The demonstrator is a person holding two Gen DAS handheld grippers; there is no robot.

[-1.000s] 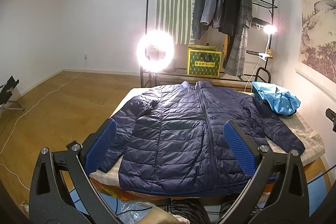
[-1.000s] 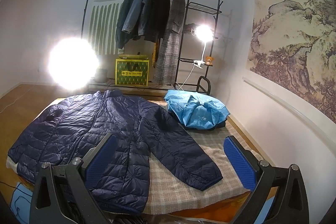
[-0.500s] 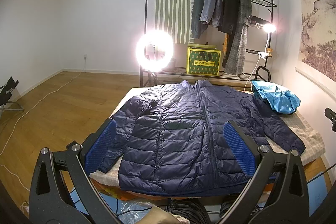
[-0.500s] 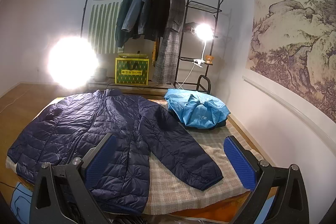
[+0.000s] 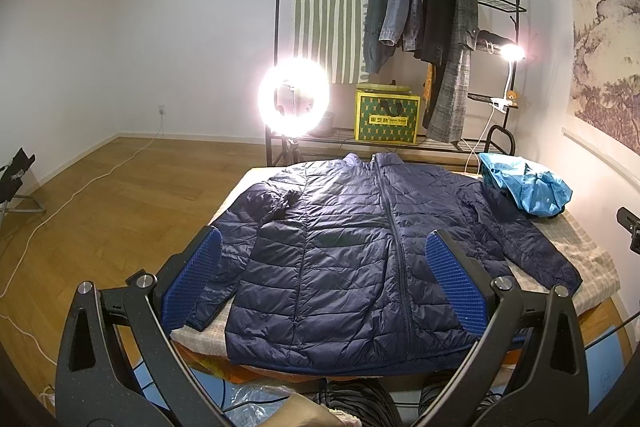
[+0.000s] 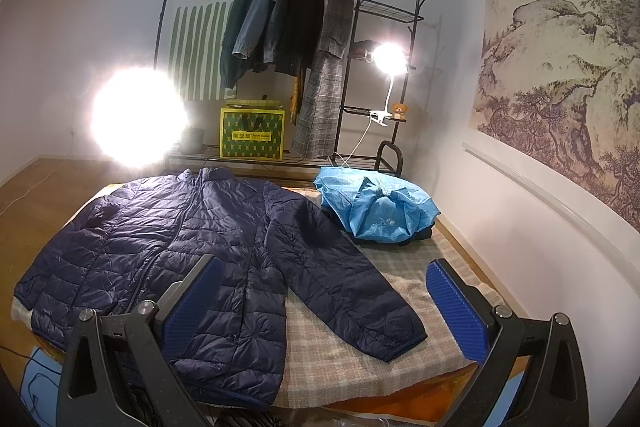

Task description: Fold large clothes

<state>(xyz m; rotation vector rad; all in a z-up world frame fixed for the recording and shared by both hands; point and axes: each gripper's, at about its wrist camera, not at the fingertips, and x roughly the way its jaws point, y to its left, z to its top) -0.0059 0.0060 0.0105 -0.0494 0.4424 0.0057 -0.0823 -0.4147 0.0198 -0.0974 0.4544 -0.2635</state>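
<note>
Nothing folded yet: the navy puffer jacket lies flat and zipped across the table, hem at its near edge, while the left gripper and right gripper hover wide open, both empty

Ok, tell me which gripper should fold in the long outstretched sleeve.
Probably the right gripper: open, with that sleeve of the navy jacket between its fingers in its view. The left gripper faces the jacket's body.
</note>
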